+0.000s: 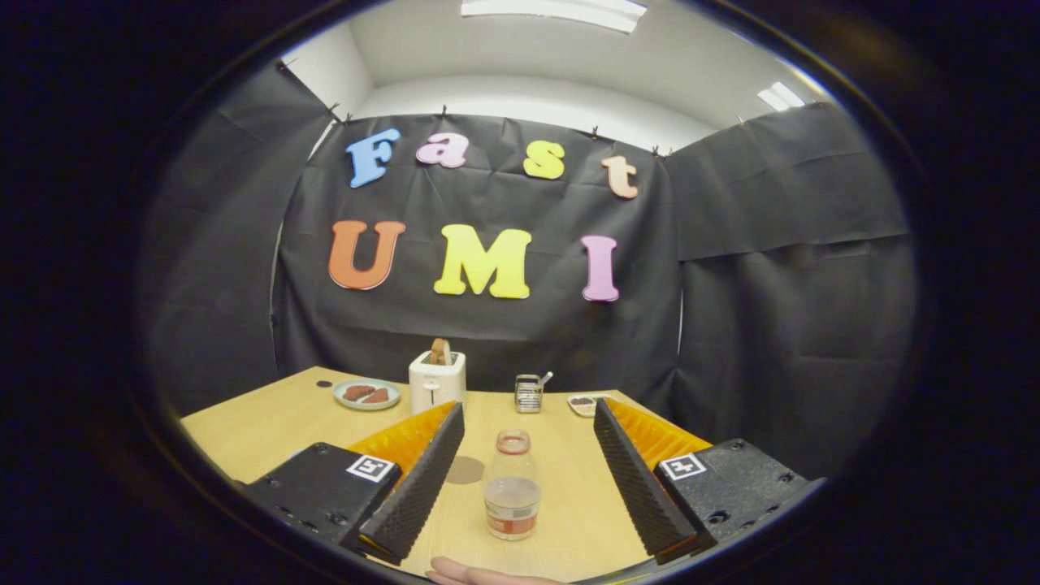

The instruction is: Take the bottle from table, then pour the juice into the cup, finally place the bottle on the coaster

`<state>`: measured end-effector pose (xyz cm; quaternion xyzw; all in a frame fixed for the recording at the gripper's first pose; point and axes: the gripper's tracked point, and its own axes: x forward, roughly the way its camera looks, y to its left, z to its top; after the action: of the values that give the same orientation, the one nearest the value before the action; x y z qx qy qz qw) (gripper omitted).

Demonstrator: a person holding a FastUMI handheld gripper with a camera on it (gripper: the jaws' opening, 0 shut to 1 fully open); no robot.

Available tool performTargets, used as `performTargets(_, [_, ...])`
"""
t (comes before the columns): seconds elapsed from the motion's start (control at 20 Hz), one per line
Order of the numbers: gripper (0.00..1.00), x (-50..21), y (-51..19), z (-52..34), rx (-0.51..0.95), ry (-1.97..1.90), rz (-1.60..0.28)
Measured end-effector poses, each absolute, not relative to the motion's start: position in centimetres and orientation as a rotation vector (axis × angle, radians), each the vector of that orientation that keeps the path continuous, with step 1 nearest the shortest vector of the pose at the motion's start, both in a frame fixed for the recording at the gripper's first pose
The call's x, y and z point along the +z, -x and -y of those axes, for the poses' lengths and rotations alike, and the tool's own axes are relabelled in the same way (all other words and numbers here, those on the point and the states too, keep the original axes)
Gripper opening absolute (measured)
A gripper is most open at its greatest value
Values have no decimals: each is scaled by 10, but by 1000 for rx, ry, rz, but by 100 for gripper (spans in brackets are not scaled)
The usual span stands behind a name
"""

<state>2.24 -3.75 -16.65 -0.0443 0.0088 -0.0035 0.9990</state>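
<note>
Bottle upright between spread jaws, untouched; gripper wide.

Bottle stands upright on the surface, between the fingers of the gripper, which are spread wide and touch nothing. Coaster lies flat at the bottle's 10 o'clock, just beside the left finger. Toaster stands well beyond, at 11 o'clock, a slice standing in its slot. Plate sits left of the toaster, at its 9 o'clock, with food on it. Small rack at the bottle's 12 o'clock; a small dish just right of it. A hand rests at 6 o'clock, nearest the camera.
</note>
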Motion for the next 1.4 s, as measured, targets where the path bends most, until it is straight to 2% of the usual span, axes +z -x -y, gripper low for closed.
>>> performTargets(0.35, [100,-216,-35,54,-10,98,-6])
performTargets(0.9, [100,-284,-57,37,48,82,-89])
performTargets(1.4, [100,-309,-92,38,41,76,-112])
